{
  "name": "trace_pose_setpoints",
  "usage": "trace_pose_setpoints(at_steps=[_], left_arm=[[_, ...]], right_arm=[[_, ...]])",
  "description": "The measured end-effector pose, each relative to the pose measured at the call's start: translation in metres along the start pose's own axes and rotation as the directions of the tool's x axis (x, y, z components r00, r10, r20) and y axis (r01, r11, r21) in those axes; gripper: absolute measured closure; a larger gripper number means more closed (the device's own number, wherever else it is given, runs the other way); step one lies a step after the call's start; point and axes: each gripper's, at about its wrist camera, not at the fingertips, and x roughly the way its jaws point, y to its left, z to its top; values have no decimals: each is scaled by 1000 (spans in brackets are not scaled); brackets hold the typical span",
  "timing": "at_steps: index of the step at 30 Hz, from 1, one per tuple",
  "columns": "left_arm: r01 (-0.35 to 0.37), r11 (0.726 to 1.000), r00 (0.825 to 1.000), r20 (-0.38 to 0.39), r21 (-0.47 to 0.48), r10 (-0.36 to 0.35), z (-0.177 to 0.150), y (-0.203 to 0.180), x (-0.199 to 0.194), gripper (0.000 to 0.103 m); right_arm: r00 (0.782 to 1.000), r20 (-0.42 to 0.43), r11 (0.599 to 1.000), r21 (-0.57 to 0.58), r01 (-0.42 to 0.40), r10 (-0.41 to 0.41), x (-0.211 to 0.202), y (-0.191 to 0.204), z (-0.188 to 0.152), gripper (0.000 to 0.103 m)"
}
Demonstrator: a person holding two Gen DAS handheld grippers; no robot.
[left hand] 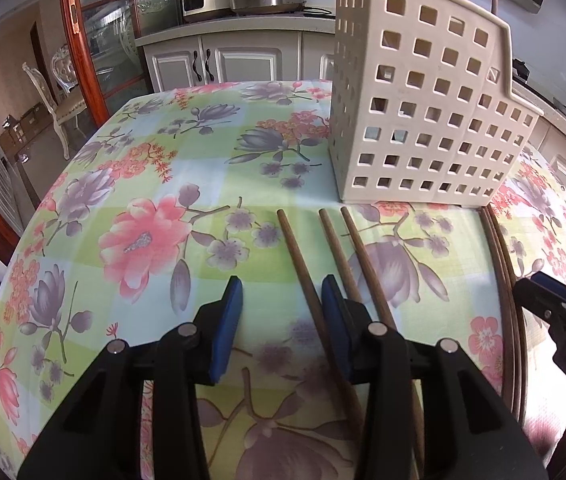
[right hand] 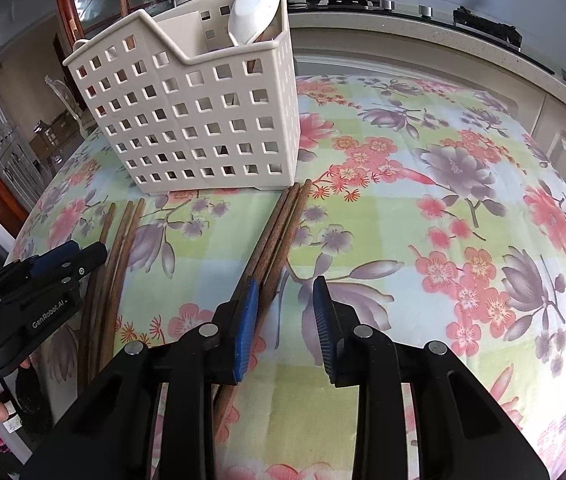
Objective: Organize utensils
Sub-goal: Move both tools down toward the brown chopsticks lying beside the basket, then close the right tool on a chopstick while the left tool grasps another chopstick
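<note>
Two loose groups of wooden chopsticks lie flat on the floral worktop [left hand: 143,208], tips toward the perforated cream utensil caddy [left hand: 419,120] standing just ahead of both grippers. A white spoon [right hand: 253,10] and some sticks already stand in it.

Left gripper [left hand: 281,322] — fingers at a middling gap, nothing clamped. The leftmost of the three chopsticks [left hand: 303,276] runs between the pads, hard against the right-hand one; the other two pass outside that finger.

Right gripper [right hand: 286,328] — fingers part-open, empty. Its chopstick bundle [right hand: 279,236] slides under the left finger, not cleanly between the two.

Step in hand, by my reading: closing on sticks to lift them into the caddy. To do it well, shift the right gripper slightly toward its left finger so the bundle centres in the gap, and press the tips near the cloth before closing. Thin round sticks roll — grip mid-length and lift level. The left looks set to catch one stick only.
</note>
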Motion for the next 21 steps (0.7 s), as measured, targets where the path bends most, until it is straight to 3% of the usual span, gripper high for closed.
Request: trace_pose_setpoints(at_steps=[11, 13, 15, 21], left_arm=[[-1, 1000, 1000, -5, 7, 1, 3, -5, 2, 67], [7, 1000, 1000, -2, 15, -7, 2, -6, 1, 76], [7, 1000, 1000, 1, 23, -7, 2, -8, 0, 91], [46, 999, 999, 10, -13, -46, -1, -3, -2, 95]], right_arm=[[995, -33, 994, -59, 94, -96, 17, 10, 20, 79], [996, -32, 994, -66, 85, -87, 16, 9, 19, 92], [998, -31, 997, -49, 61, -63, 14, 3, 16, 94], [999, 15, 998, 33, -48, 47, 0, -22, 8, 96]])
